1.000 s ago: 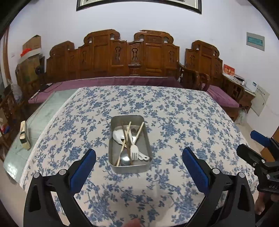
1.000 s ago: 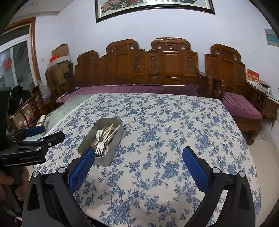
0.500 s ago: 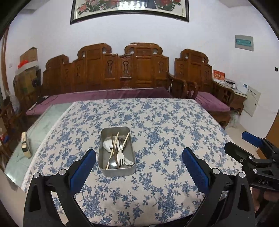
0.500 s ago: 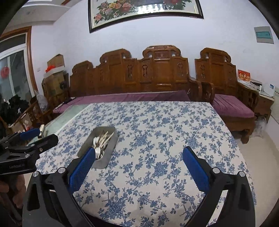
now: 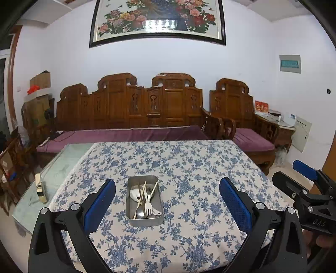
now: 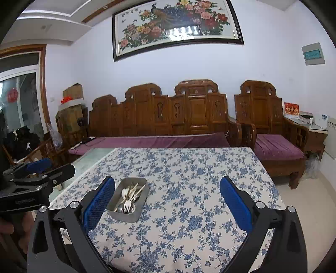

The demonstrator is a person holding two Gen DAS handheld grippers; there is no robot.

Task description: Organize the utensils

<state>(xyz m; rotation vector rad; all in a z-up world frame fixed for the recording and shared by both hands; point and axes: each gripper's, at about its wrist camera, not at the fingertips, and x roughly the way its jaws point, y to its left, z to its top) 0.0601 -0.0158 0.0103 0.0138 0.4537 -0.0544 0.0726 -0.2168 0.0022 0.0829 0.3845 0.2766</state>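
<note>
Both views bright, even, soft indoor light. Glare patch on the framed painting (image 5: 157, 23) glass, top centre; same in the right wrist view (image 6: 178, 27). Daylight through the window (image 6: 21, 100) at left edge. Heavy fisheye: walls bow, black vignette in corners. Focus sharp mid-frame, shadows on the tabletop (image 5: 189, 163) faint.

Both views have pulled back and tilted upward since the earlier pictures. The metal tray (image 5: 144, 218) now appears smaller and lower between the left gripper (image 5: 167, 204) fingers. More of the table (image 5: 210, 168) near edge shows. The framed painting (image 5: 157, 20) is now largely in view. In the right wrist view, the right gripper (image 6: 167, 204) has likewise retreated from the tray.
</note>
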